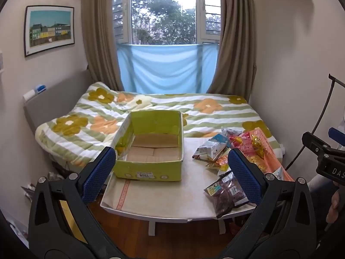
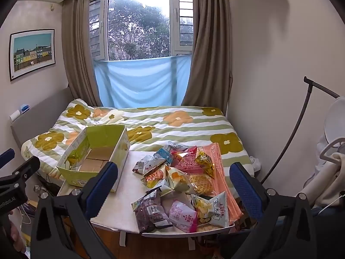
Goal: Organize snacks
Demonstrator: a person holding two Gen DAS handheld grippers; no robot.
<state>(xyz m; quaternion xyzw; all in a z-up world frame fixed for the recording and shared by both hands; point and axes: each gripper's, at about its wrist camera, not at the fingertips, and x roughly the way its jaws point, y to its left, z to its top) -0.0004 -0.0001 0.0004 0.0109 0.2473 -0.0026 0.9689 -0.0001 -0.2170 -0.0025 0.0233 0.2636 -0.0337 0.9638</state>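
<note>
Both pairs of jaws stand spread wide with nothing between the blue pads. Left gripper (image 1: 171,173), black frame with blue textured fingers (image 1: 98,173), hangs above the near edge of the small white table (image 1: 151,198), tilted downward, touching nothing. Right gripper (image 2: 173,186), same build, hangs over the near right part of the table, released too, clear of the packets.

Green open-top cardboard box (image 1: 148,170) sits on the left half of the table, far end against the bed; inside only its bare brown bottom shows. In the left wrist view the box lies between the left gripper's fingers, but farther off and untouched.

Loose pile of snack packets (image 2: 183,185) covers the right half of the table, apart from the box. In it: dark purple packet (image 2: 149,212) at the near edge, pink packet (image 2: 183,215) just right of it, white-and-yellow corn packet (image 2: 212,210) farther right, long orange-pink wrapper (image 2: 222,179) along the right side, small blue-and-white packets (image 2: 163,154) at the far end. Some packets overlap; the exact count cannot be told.

Bed with green-striped floral quilt (image 2: 183,125) sits beyond the table. Window with brown curtains (image 2: 207,49) and a light blue cloth (image 2: 142,79) lies on the far wall. Framed picture of coloured houses (image 2: 32,52) hangs on the left wall. Wooden floor (image 1: 161,241) shows under the table.
</note>
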